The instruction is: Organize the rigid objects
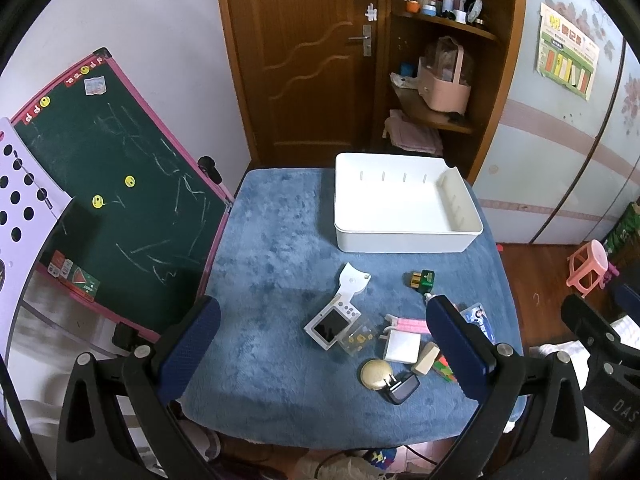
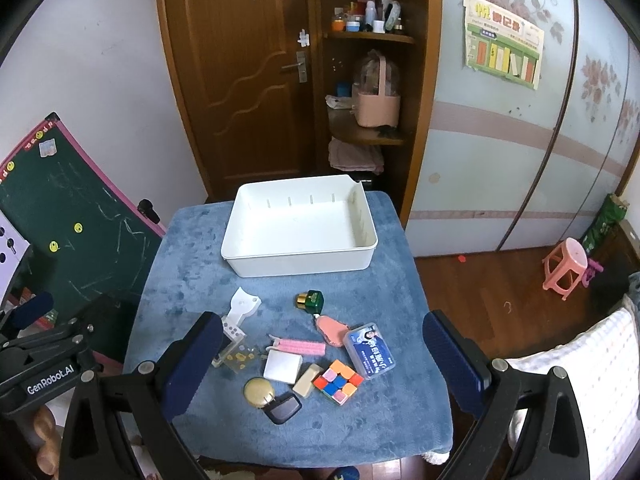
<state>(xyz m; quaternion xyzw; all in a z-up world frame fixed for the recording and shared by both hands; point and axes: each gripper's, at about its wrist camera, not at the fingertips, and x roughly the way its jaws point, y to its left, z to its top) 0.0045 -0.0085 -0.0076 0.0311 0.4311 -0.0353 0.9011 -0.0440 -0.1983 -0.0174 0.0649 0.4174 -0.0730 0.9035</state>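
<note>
An empty white bin stands at the far side of a blue-covered table. Small objects lie in front of it: a colourful cube, a blue card box, a green bottle, a pink comb, a white square charger, a gold compact, a black plug, a white toy camera, a white opener. My left gripper and right gripper hover open and empty above the near objects.
A green chalkboard leans at the table's left. A wooden door and shelf with a pink basket are behind. A pink stool stands on the floor at right. A tripod is at lower left.
</note>
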